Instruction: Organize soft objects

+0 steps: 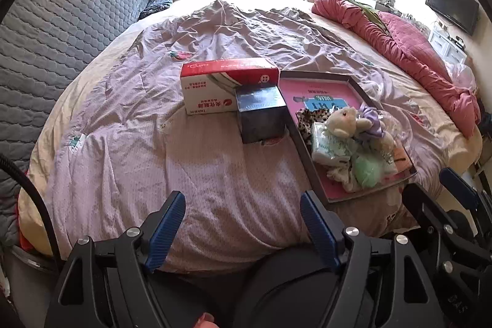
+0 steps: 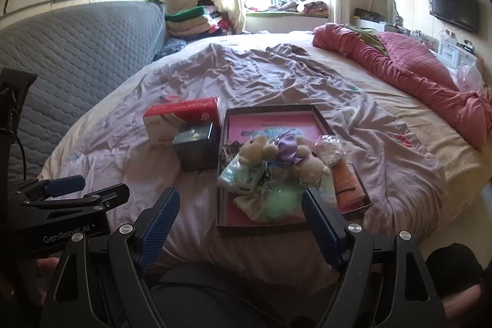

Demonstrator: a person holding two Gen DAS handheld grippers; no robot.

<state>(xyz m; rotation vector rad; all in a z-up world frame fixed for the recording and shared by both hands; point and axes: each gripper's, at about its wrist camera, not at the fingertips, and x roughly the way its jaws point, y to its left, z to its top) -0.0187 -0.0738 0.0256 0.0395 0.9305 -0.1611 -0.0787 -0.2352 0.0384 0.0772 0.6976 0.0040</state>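
Left wrist view: left gripper point(image 1: 243, 212) hung released over a wrinkled quilt point(image 1: 196, 162); beyond stood a red carton point(image 1: 227, 83), dark cube point(image 1: 261, 116) and tray point(image 1: 318, 179) heaped with a plush toy point(image 1: 344, 122).

Right wrist view: right gripper point(image 2: 240, 209) was released, tray point(image 2: 223, 205) just ahead.

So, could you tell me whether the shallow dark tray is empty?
Not empty: the shallow dark tray holds a cream plush bear and other soft items.

Right gripper point(image 2: 238, 217) jaws wide apart, nothing between, above lilac bedspread point(image 2: 190, 223). Ahead: shallow box tray point(image 2: 264, 228) holding plush bear point(image 2: 256, 151), purple bow point(image 2: 287, 148), green pouf point(image 2: 281, 202). Left gripper point(image 2: 66, 185) lower left.
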